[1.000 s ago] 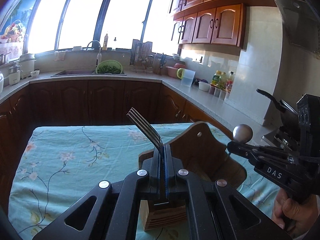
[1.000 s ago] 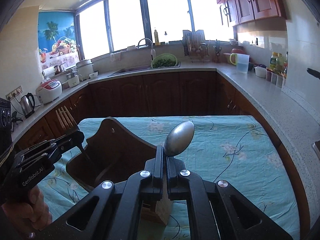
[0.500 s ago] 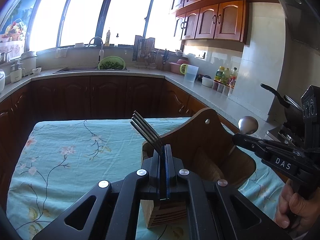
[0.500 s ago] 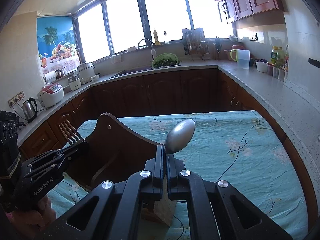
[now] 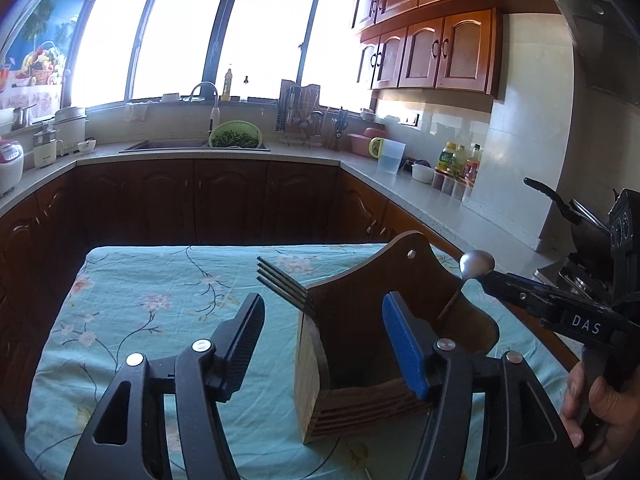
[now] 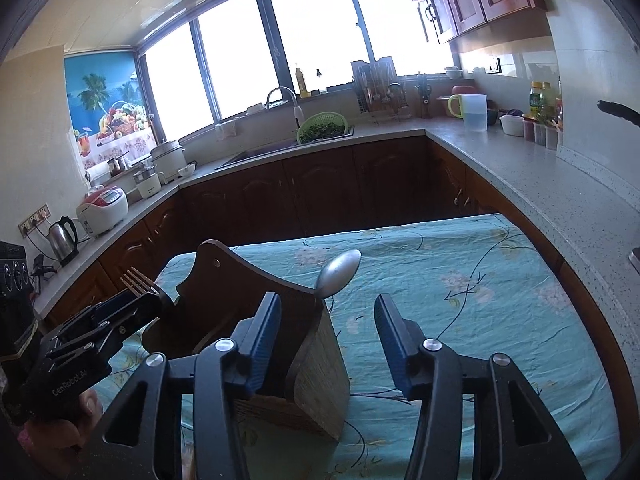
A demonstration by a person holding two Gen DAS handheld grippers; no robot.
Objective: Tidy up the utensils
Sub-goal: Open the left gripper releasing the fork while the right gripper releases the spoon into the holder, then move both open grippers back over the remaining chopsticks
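Note:
A dark wooden utensil holder (image 5: 360, 344) stands on the table with the floral teal cloth (image 5: 132, 320); it also shows in the right wrist view (image 6: 256, 304). A metal fork (image 5: 284, 286) leans tines-up in its left corner, and shows in the right wrist view (image 6: 138, 283). A metal spoon (image 6: 338, 269) leans bowl-up at its right corner, and shows in the left wrist view (image 5: 476, 264). My left gripper (image 5: 324, 328) is open just above the holder, holding nothing. My right gripper (image 6: 326, 328) is open, holding nothing, jaws astride the holder's right wall.
Dark wood cabinets and a grey counter (image 6: 520, 168) wrap around the table. A sink with a green colander (image 5: 235, 138) is at the back. A rice cooker and kettle (image 6: 64, 234) stand at left, bottles and a jug (image 6: 474, 112) at right. A pan handle (image 5: 548, 196) juts out at right.
Both grippers have opened. The fork and spoon have left the jaws and now rest in the wooden holder. Both grippers sit a little farther back.

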